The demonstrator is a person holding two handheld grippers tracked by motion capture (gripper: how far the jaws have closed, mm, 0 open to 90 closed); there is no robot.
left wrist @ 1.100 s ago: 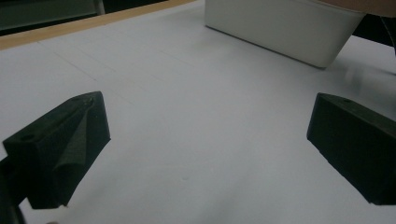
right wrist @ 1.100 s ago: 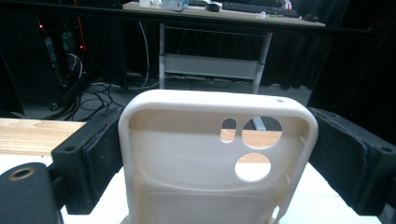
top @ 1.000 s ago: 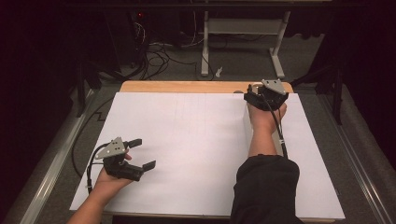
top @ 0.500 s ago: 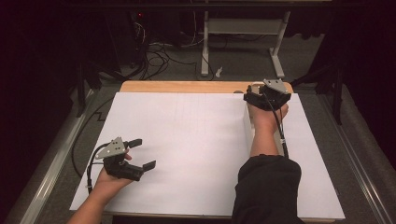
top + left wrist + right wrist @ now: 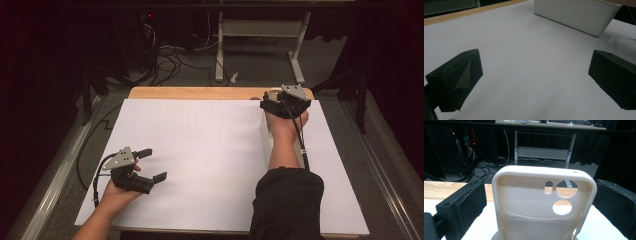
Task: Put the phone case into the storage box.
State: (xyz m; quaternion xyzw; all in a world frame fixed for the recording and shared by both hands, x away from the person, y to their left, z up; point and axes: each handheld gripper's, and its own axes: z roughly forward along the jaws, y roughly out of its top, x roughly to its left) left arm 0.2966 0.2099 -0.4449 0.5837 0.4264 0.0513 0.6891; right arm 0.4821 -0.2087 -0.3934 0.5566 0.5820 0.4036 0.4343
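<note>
Between the right gripper's (image 5: pixel 541 202) two black jaws stands a cream phone case (image 5: pixel 544 205), upright, hollow side toward the camera, its camera cut-outs near the top. The jaws sit spread on either side of it, with a gap showing at each edge, so they are released and not yet gripping. The case looks light, thin-walled and somewhat flexible, likely soft plastic or silicone; its smooth sides may slip, and a hard squeeze could bow it. The long side edges, below the cut-outs, seem the best place to hold. Its foot seems to rest on a round whitish base, mostly cut off by the frame.

The left gripper (image 5: pixel 534 82) has its jaws wide apart over bare white paper, holding nothing.

The left gripper view shows a white rectangular box (image 5: pixel 576 15) lying on the sheet. The high view places the right gripper (image 5: pixel 284 104) at the far edge of the paper-covered table (image 5: pixel 200 92), and the left gripper (image 5: pixel 145 165) near the front left, well apart.
</note>
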